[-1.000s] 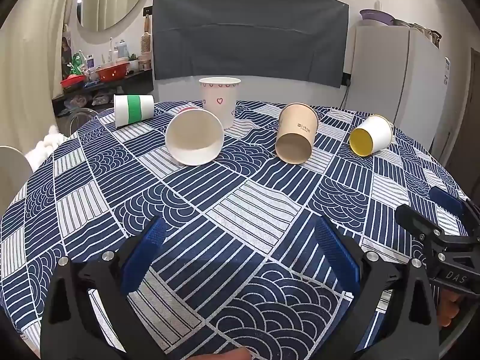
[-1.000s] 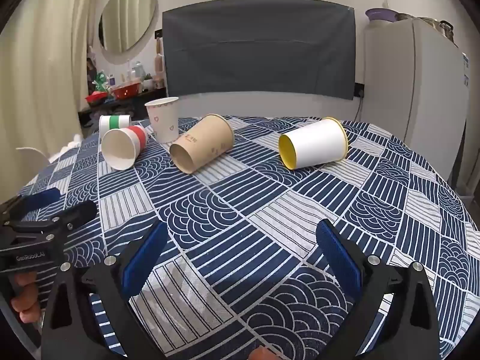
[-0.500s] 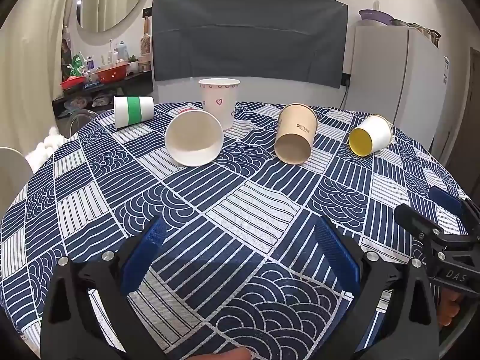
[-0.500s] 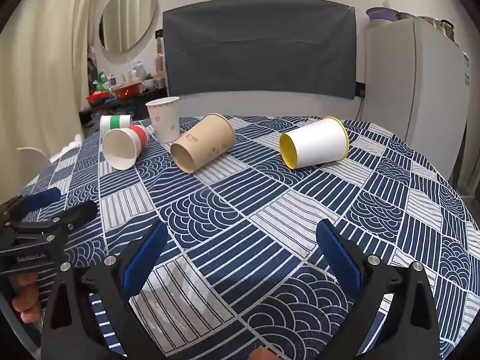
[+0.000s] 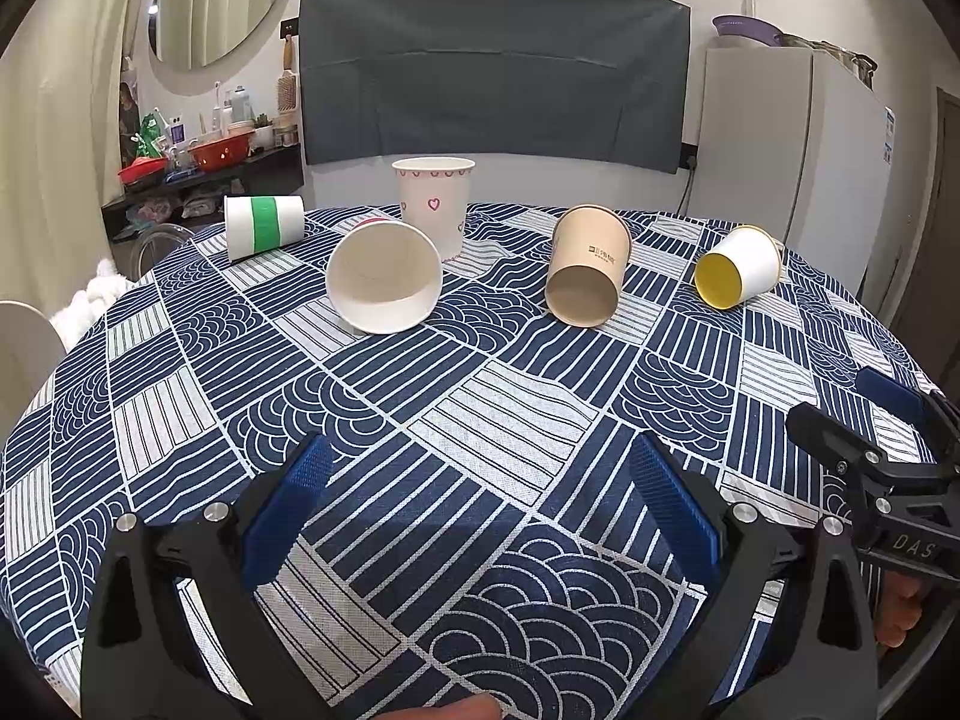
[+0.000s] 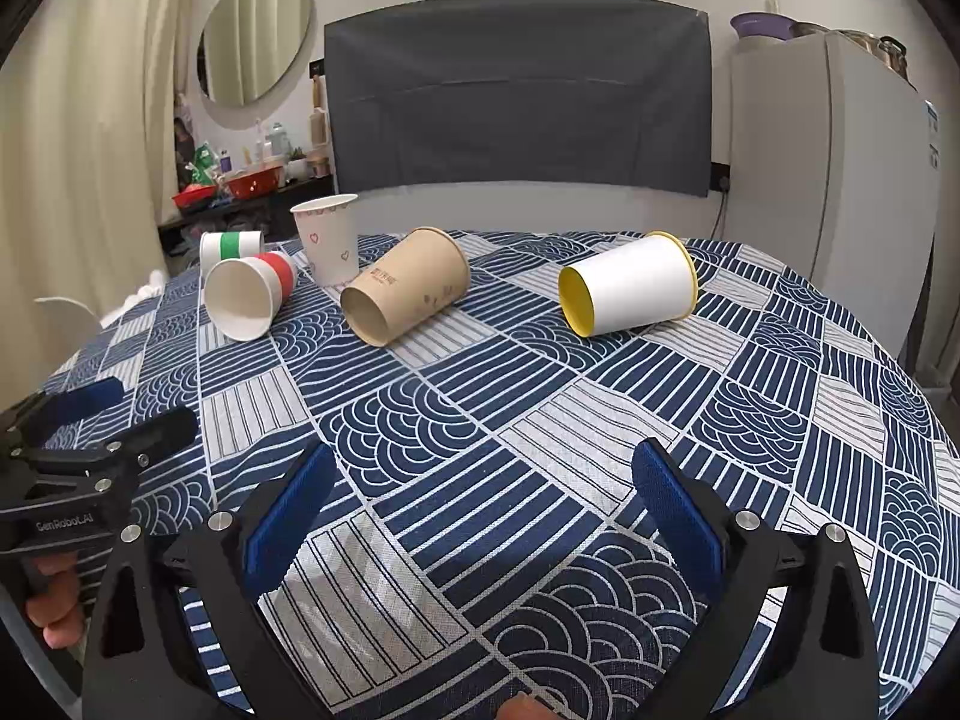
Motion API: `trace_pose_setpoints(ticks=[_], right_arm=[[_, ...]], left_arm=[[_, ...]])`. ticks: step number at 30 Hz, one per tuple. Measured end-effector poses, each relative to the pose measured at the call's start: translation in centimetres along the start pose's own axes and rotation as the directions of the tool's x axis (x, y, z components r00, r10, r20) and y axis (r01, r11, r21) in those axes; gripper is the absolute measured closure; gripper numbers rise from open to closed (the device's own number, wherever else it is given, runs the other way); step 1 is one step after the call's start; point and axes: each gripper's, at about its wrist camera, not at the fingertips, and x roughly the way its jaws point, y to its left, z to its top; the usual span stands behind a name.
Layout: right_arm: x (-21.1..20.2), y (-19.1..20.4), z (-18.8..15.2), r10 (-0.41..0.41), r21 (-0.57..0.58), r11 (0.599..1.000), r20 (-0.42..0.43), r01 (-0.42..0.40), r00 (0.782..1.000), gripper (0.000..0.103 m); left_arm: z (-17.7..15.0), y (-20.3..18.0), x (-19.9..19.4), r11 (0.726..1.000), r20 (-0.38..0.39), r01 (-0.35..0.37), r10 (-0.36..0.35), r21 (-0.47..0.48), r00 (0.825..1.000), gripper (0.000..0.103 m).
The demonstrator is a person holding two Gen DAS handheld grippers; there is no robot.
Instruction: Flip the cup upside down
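Several paper cups sit at the far side of the patterned table (image 5: 480, 420). A white cup with hearts (image 5: 435, 204) (image 6: 329, 246) stands upright. A white cup with a red band (image 5: 384, 276) (image 6: 246, 294), a brown cup (image 5: 588, 264) (image 6: 405, 291), a white cup with yellow inside (image 5: 738, 273) (image 6: 630, 291) and a green-banded cup (image 5: 264, 227) (image 6: 231, 246) lie on their sides. My left gripper (image 5: 480, 489) is open and empty near the front edge. My right gripper (image 6: 480, 495) is open and empty too, to its right.
A fridge (image 5: 792, 144) stands behind the table at the right. A dark cloth-covered panel (image 5: 492, 66) is behind it. A cluttered shelf (image 5: 198, 162) is at the back left. A chair back (image 5: 24, 354) is at the table's left.
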Motion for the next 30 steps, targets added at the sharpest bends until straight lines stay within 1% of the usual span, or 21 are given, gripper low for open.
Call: trace_pose_setpoints(ticks=[8, 18, 30], right_arm=[[0.02, -0.11, 0.06, 0.001, 0.002, 1.000, 0.000, -0.001, 1.000, 0.008], [-0.06, 0.02, 0.06, 0.000, 0.000, 1.000, 0.001, 0.000, 1.000, 0.008], [0.08, -0.05, 0.08, 0.002, 0.001, 1.000, 0.001, -0.002, 1.000, 0.008]], left_arm=[[0.00, -0.12, 0.01, 1.000, -0.002, -0.001, 0.001, 0.008, 1.000, 0.006], [-0.20, -0.53, -0.25, 0.999, 0.017, -0.015, 0.014, 0.031, 1.000, 0.006], [-0.22, -0.54, -0.27, 0.999, 0.016, -0.014, 0.013, 0.033, 1.000, 0.006]])
